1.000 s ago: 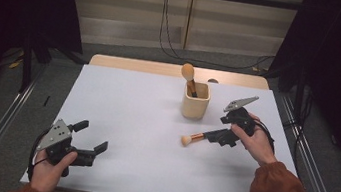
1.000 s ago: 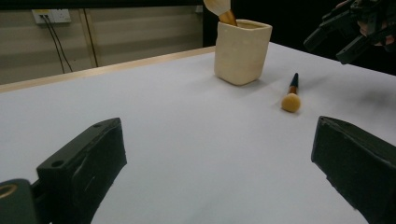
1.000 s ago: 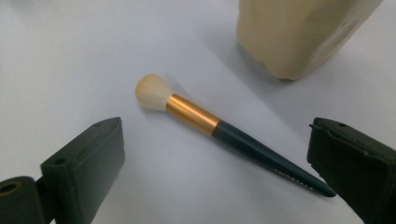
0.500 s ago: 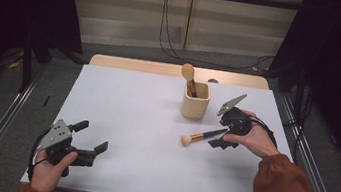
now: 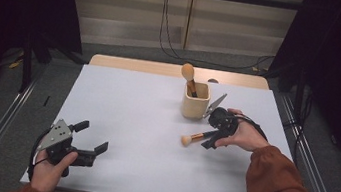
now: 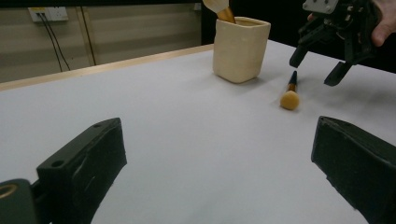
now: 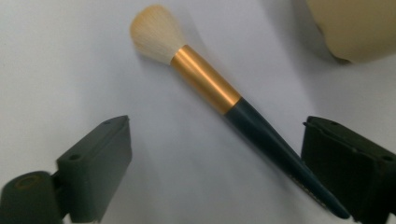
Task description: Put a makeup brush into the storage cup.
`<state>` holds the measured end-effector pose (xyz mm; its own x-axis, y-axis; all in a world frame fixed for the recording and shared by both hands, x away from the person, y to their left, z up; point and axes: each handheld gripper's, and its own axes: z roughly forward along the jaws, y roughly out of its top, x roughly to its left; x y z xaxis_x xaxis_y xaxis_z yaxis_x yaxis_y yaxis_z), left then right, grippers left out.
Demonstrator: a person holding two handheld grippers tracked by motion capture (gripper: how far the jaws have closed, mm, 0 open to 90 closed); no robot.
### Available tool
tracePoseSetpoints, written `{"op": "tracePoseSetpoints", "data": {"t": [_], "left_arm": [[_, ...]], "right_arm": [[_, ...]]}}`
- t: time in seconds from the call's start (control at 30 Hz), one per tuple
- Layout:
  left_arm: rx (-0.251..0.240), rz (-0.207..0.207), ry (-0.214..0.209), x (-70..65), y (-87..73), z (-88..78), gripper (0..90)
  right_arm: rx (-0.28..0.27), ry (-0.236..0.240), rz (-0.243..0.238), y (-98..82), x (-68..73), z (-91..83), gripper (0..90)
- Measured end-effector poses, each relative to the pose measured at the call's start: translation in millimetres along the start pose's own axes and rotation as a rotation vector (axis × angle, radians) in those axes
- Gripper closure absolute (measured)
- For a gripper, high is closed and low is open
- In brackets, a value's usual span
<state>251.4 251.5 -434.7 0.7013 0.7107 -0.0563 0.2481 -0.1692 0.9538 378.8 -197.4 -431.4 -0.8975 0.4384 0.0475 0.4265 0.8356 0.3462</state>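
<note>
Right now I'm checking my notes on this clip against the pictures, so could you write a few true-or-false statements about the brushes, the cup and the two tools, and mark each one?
1. A makeup brush lies flat on the white table. True.
2. The beige cup is empty. False: a second brush stands in it, bristles up.
3. The right tool has the lying brush clamped. False: its jaws have just been closing but stand open, with the handle between them and close to one of them.
4. The left tool is open with nothing between its jaws. True.
5. The lying brush has a silver band. False: the band is gold, the handle dark.
</note>
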Motion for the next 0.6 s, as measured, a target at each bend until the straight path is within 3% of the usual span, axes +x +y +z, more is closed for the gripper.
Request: {"op": "tracePoseSetpoints", "data": {"t": [0.1,0.2,0.27,0.6], "left_arm": [[0.002,-0.003,-0.005,-0.1,-0.2,0.0,2.9],[0.003,0.000,-0.012,-1.1,0.1,0.7,2.9],[0.002,0.000,-0.013,-1.1,0.1,0.7,2.9],[0.007,-0.003,-0.016,-0.7,-0.3,1.7,2.9]], "right_arm": [[0.022,-0.004,-0.013,4.5,-0.9,5.5,11.9],[0.022,-0.002,-0.055,9.2,-1.9,7.0,21.0],[0.032,-0.004,-0.060,12.5,-2.9,7.8,18.4],[0.069,0.003,-0.128,20.7,-5.8,18.8,26.9]]}}
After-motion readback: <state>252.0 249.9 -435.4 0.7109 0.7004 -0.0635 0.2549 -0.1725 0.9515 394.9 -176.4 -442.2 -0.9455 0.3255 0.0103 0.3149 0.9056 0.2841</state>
